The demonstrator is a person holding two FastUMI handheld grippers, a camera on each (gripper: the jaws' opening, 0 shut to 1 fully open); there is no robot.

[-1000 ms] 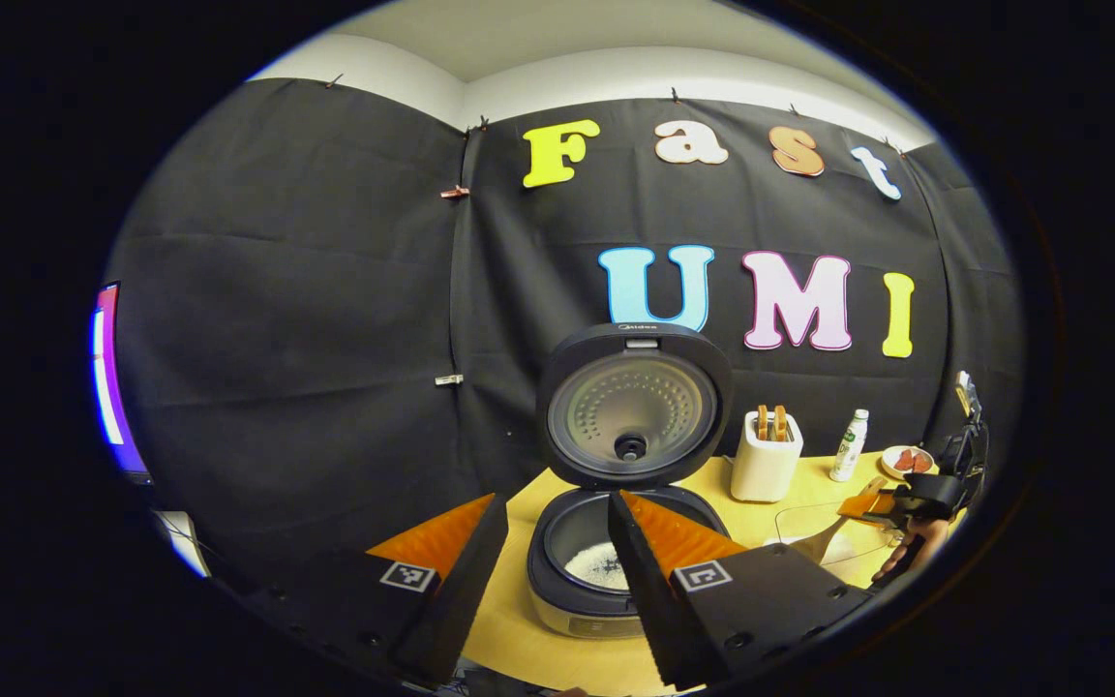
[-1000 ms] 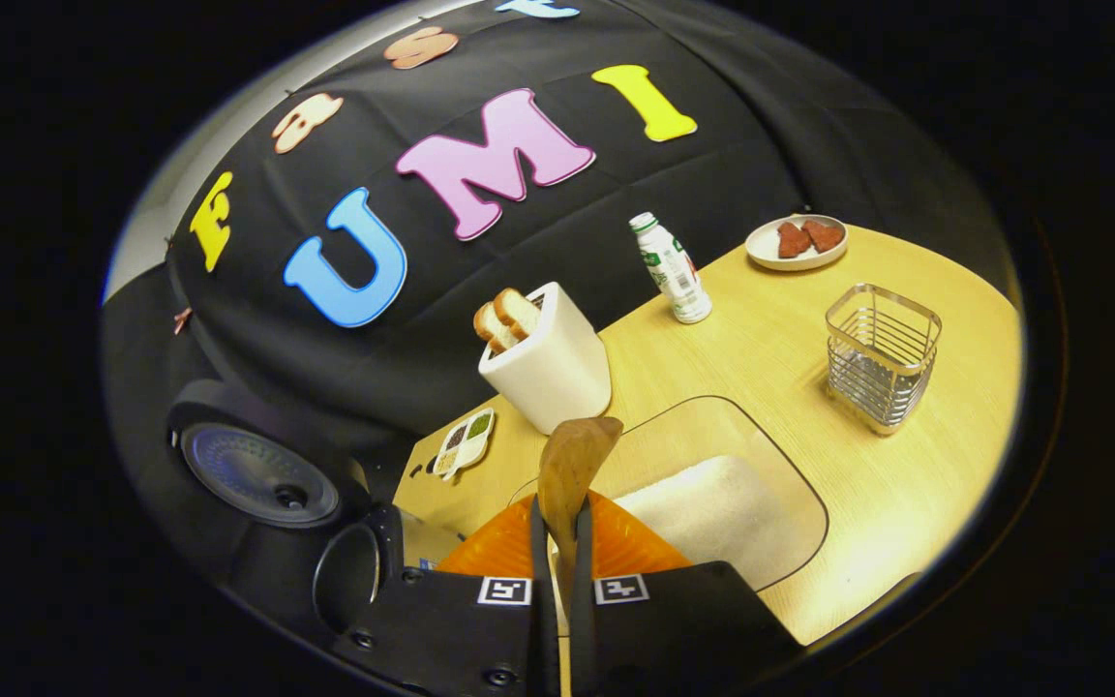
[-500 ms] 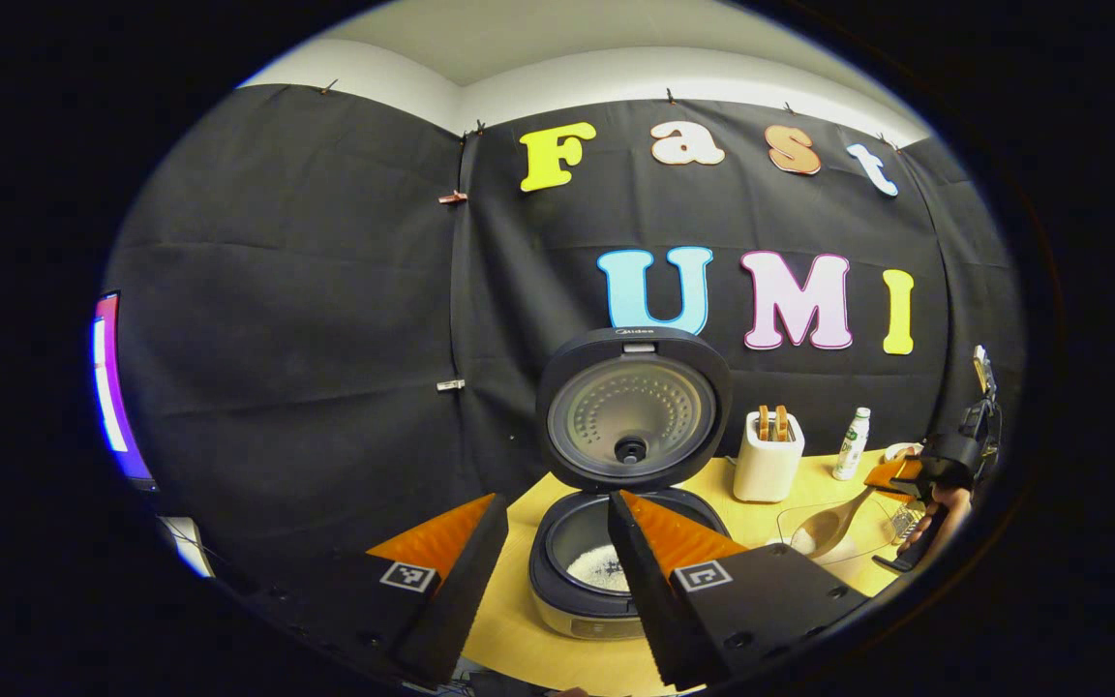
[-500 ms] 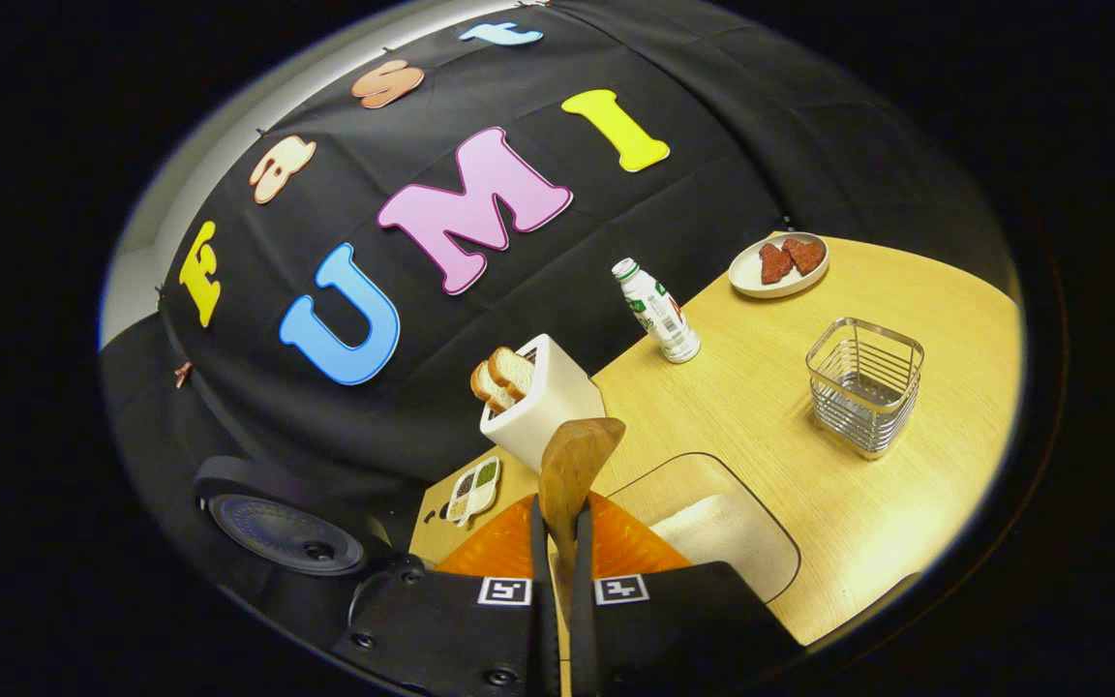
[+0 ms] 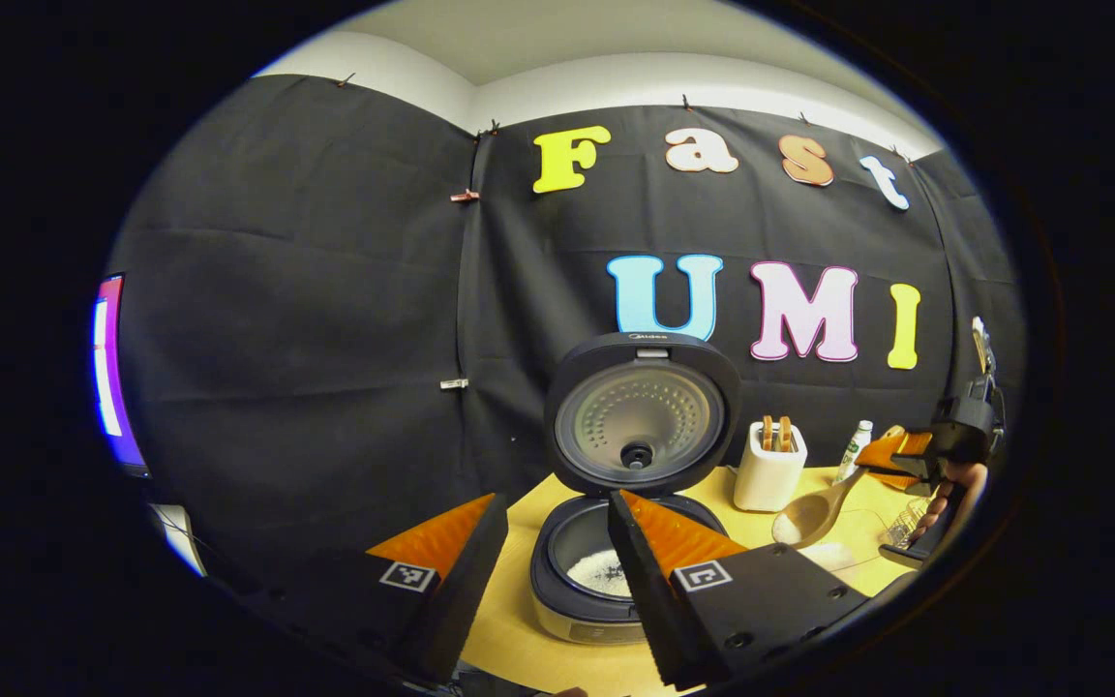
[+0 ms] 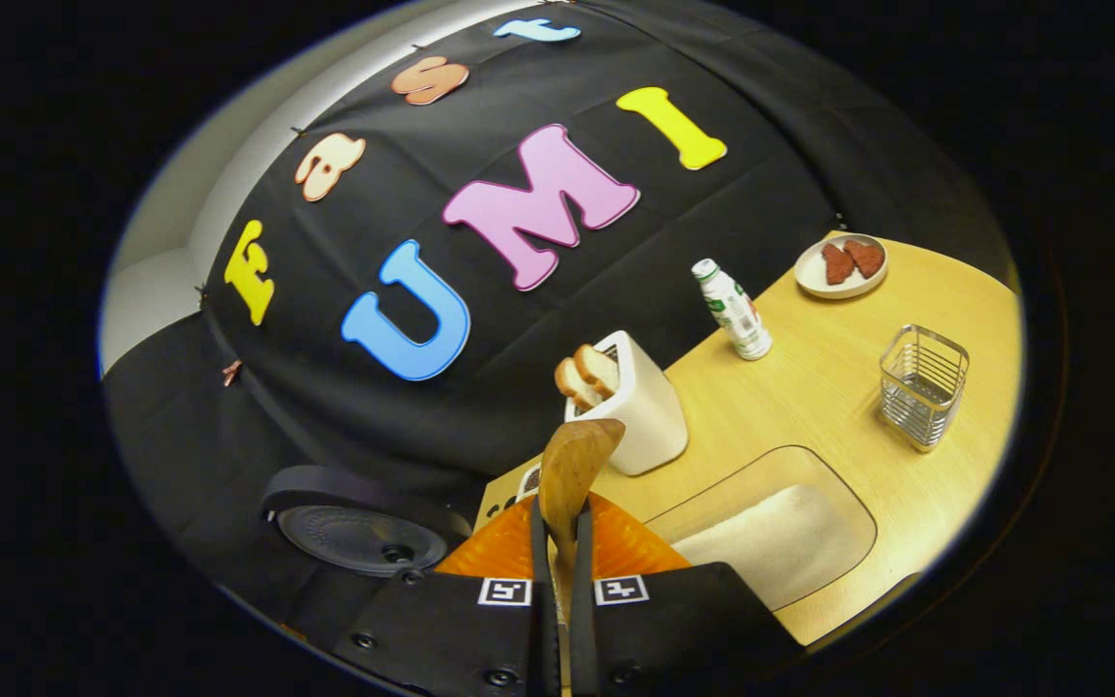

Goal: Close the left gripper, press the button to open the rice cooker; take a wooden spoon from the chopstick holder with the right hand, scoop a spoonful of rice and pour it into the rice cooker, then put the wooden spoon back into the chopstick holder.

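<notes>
Now the right hand-held gripper (image 6: 557, 542) is clamped on the handle of the light-brown wooden spoon (image 6: 572, 465), both fingers pressing it, with the spoon's long axis running straight out ahead along the fingers. In the left gripper view that spoon (image 5: 814, 513) hangs above the yellow wooden surface (image 5: 519, 620), its bowl tipped down toward the cooker side and carrying a small white heap of rice, the handle rising to the right hand-held gripper (image 5: 891, 460) and the hand (image 5: 949, 494) behind it.

The black round rice cooker (image 5: 606, 571) stands open, its lid upright behind the pot, and some white rice already lies in the pot. From the spoon, the pot lies to the left and lower, with a stretch of bare surface between them; the spoon's bowl end is the end nearer the pot. So the carry seems to be sideways along the spoon's own axis, bowl leading, and it likely calls for a level bowl until it is over the rim.

The left hand-held gripper (image 5: 557, 571) hovers just before the cooker with its fingers apart, gripping nothing. Though it is nearer the pot, the pour belongs to the right.

The clear shallow tray of white rice (image 6: 770, 537) and the square silver wire chopstick holder (image 6: 923, 385) sit to the right, the holder well apart from the spoon.
</notes>
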